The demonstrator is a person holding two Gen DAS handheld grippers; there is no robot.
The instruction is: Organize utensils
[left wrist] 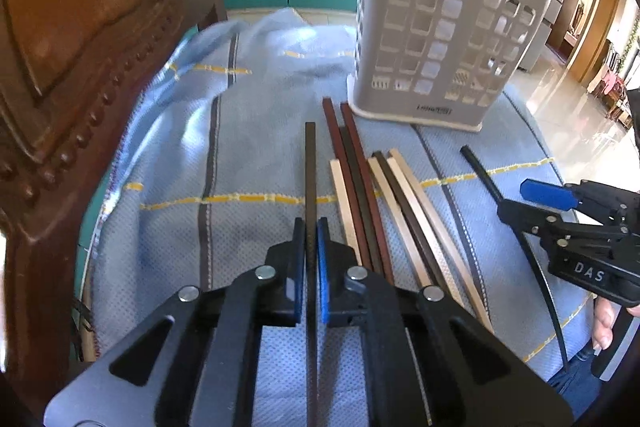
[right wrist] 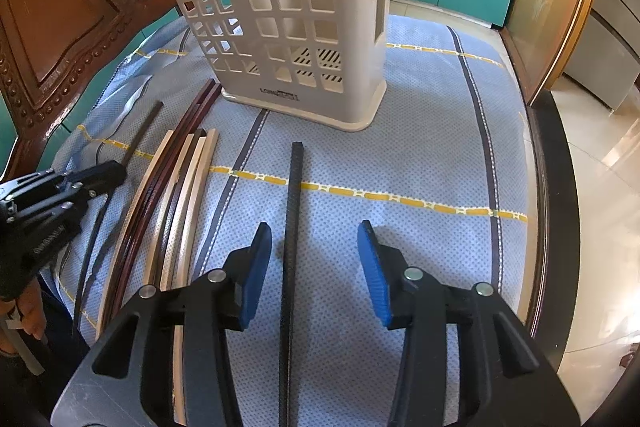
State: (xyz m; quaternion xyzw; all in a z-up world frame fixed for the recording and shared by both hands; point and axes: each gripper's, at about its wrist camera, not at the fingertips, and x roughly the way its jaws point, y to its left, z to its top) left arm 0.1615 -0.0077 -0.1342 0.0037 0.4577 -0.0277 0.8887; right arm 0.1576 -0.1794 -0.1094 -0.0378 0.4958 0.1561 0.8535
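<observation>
Two grippers hover low over a blue cloth (right wrist: 420,155) spread on the counter. Nearest in the left wrist view, the left gripper (left wrist: 311,239) is clenched on a dark chopstick (left wrist: 310,167), its blue pads pressing both sides of the stick, which runs straight ahead along the cloth. In the right wrist view, the right gripper (right wrist: 314,259) has its jaws released, standing clear on either side of a black chopstick (right wrist: 294,195) that lies on the cloth between them, touched by neither pad. Between the two grippers lies a loose bundle of chopsticks (left wrist: 384,203), reddish-brown, dark and pale ones side by side, with the tips of the longest almost reaching the holder. Farther back stands the utensil holder (right wrist: 296,27), a pale plastic basket with square cut-outs, upright on the cloth; through its holes no stick shows inside. A carved wooden chair (left wrist: 80,67) sits beyond the cloth's edge. Judging from this, the job has barely begun: one stick is gripped, one awaits gripping, and the whole bundle remains to go in.
</observation>
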